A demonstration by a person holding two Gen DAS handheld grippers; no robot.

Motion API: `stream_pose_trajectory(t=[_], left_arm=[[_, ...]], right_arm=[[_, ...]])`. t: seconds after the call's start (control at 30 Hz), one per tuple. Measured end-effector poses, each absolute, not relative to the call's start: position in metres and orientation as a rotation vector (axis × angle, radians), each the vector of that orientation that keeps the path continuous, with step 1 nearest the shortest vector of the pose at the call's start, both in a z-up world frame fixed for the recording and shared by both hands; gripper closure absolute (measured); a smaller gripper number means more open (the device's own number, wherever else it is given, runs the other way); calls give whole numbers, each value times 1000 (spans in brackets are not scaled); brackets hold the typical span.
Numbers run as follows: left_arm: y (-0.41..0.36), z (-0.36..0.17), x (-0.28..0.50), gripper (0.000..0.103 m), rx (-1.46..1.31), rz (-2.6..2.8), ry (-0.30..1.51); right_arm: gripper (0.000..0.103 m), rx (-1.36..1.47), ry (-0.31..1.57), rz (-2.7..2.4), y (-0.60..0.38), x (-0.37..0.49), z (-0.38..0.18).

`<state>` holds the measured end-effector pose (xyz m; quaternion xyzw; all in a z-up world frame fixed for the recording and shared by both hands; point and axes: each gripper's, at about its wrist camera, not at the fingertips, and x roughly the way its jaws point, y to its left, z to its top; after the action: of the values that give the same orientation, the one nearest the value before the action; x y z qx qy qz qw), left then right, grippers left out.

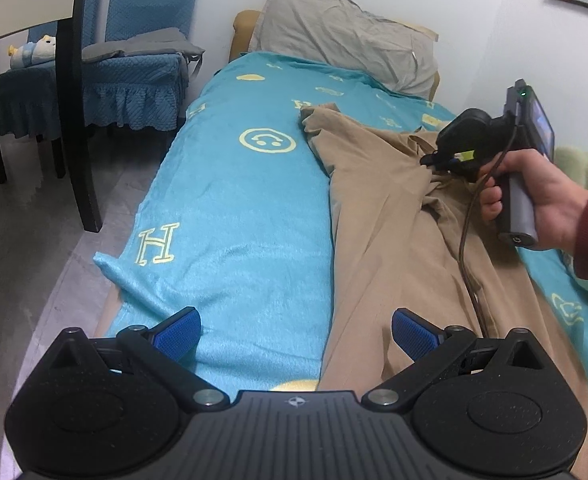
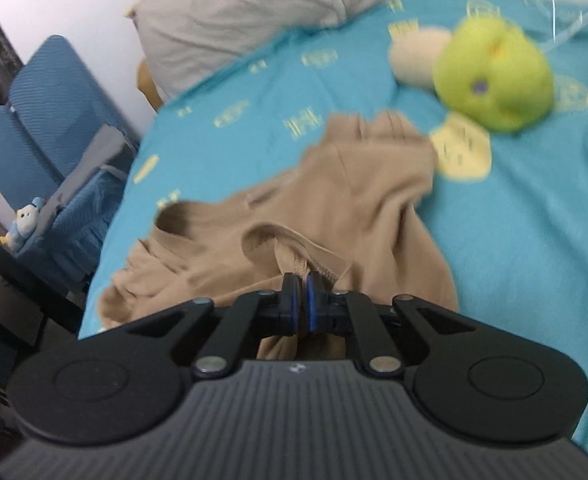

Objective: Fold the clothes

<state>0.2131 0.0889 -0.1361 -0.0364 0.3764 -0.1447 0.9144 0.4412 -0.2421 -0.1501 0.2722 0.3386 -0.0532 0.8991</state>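
Left wrist view: left gripper [image 1: 296, 334] jaws spread wide, nothing between them. Tan garment [image 1: 394, 216] lies on the bed's turquoise blanket [image 1: 230, 208], running from under the right finger forward and to the right. Ahead right, a hand [image 1: 542, 200] holds the right gripper down on the cloth.

Right wrist view (blurred): right gripper [image 2: 302, 300] pinched tight on a fold of the tan garment [image 2: 354, 200]. Green plush toy [image 2: 494, 80] far ahead right.

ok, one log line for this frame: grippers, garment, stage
left gripper: open, above blanket | right gripper: shut on tan trousers | stage: fold not yet made
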Motion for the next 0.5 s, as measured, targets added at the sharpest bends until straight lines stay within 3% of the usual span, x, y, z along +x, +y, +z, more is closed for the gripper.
stream_pose_trajectory(t=[0.1, 0.13, 0.17, 0.23, 0.5], left_arm=[[89, -134, 211, 0, -77, -283, 783], [89, -133, 210, 0, -80, -284, 780], [89, -132, 209, 0, -78, -284, 777], [87, -129, 207, 0, -74, -286, 771], [70, -115, 188, 0, -55, -314, 745]], right_arm=[[86, 565, 721, -78, -240, 440, -147], [69, 562, 729, -65, -238, 437, -143], [40, 554, 722, -48, -236, 430, -136], [11, 526, 671, -14, -234, 409, -119], [14, 402, 592, 42, -218, 292, -29]])
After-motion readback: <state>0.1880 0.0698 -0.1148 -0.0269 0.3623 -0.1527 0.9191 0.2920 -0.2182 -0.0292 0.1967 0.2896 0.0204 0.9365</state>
